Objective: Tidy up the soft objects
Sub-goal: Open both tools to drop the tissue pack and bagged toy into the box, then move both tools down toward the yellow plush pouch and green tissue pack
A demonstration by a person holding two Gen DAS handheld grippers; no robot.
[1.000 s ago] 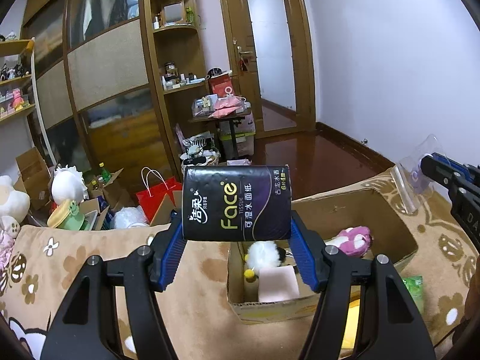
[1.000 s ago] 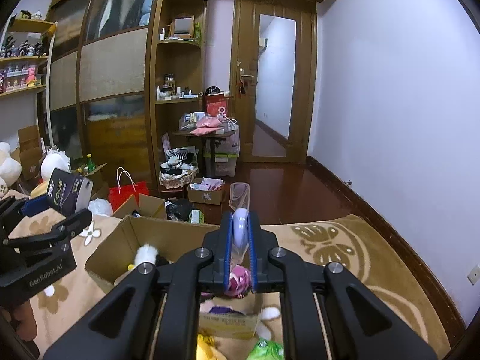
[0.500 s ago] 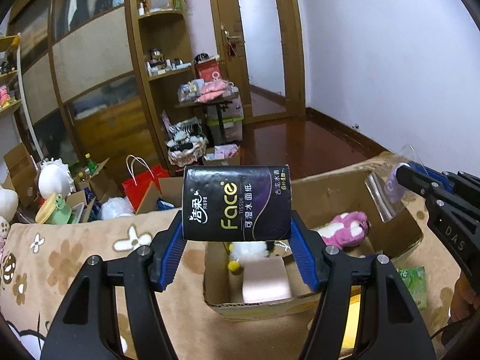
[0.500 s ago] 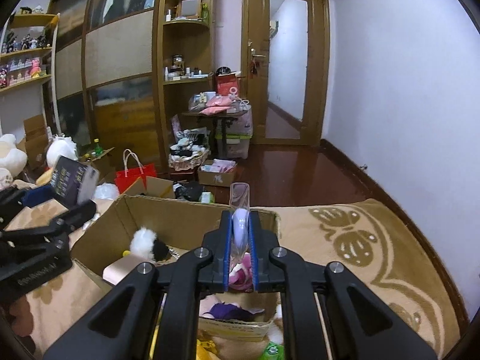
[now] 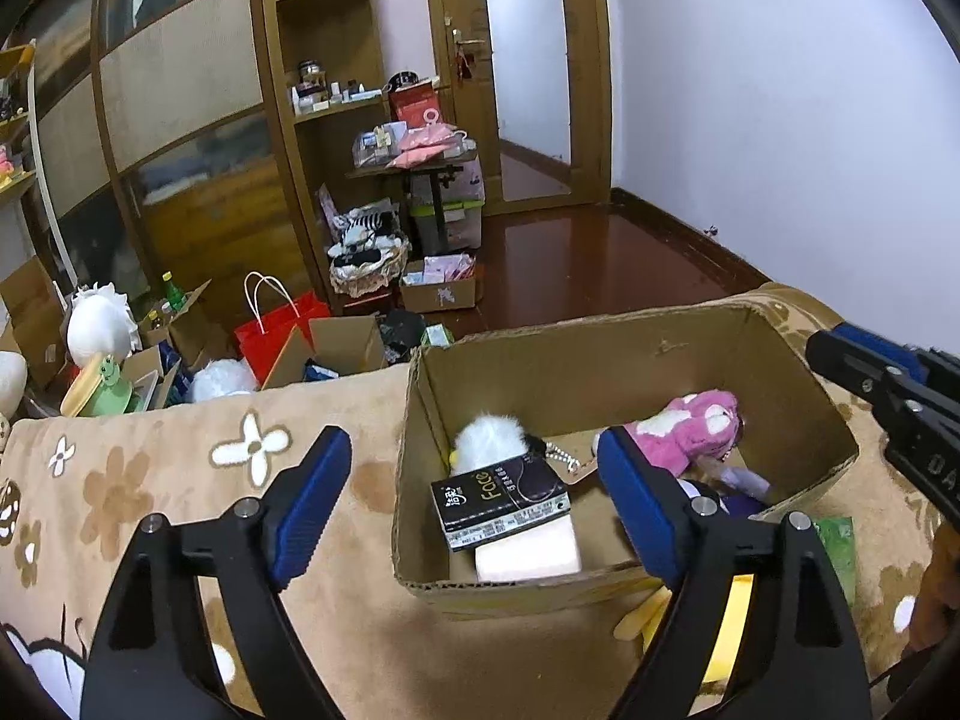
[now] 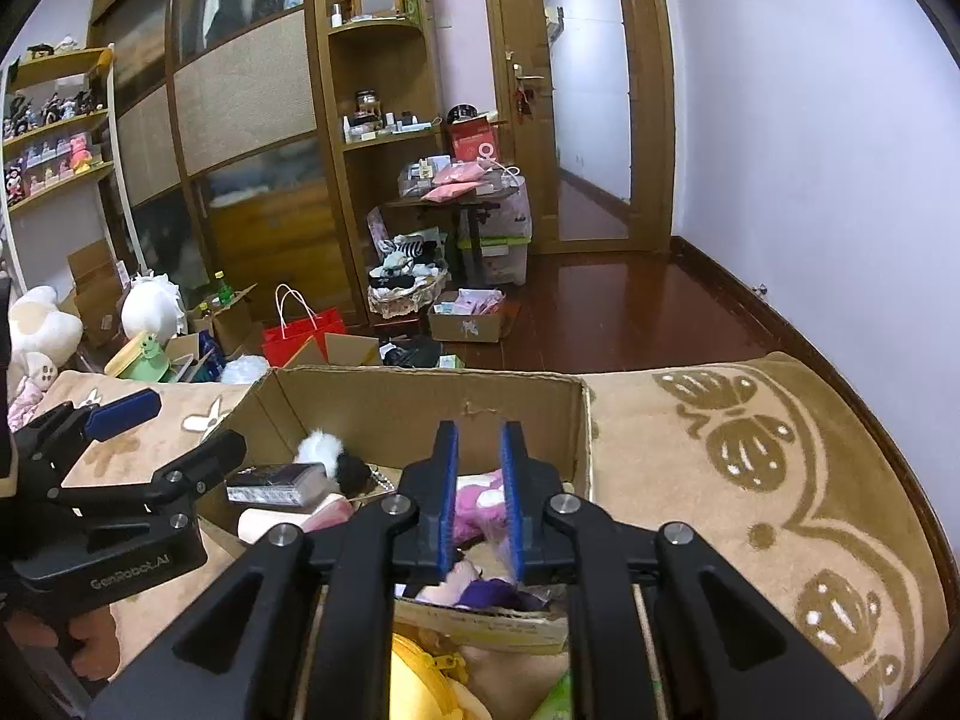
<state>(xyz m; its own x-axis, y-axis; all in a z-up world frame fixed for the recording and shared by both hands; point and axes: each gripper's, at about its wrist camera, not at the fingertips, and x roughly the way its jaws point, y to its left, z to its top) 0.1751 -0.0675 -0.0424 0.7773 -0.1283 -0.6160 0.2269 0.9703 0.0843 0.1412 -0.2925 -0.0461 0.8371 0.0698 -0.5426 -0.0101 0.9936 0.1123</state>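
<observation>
**Both grippers releasing over the box**

Left wrist view: left gripper (image 5: 474, 483) has its jaws wide and opening, with nothing gripped. The tissue pack (image 5: 499, 501), a black glossy wrapped brick with "Face" print, lies inside the cardboard box (image 5: 630, 354), at the near-left corner, resting partly on a pale pink pad (image 5: 528, 555). Also in the box: a white fluffy plush (image 5: 489, 441) just behind the pack and a pink plush (image 5: 699, 429) toward the right wall. The box is plain corrugated card with raw edges and an open top, and sits on a beige fleece blanket (image 5: 180, 480) with a flower pattern. The right gripper's tip shows at the box's right rim.

Right wrist view: right gripper (image 6: 480, 498) has a narrow gap and its jaws are opening; nothing sits between the pads, and the pink plush shows through the gap below. It hangs over the near side of the box. Yellow and green soft items lie just outside the near wall.

Judgement: drop-off step, and the pack looks placed. Next move: lift both clear of the box, then go for the loose items beside its near wall. They're soft, so a wide approach and a light squeeze should do.
</observation>
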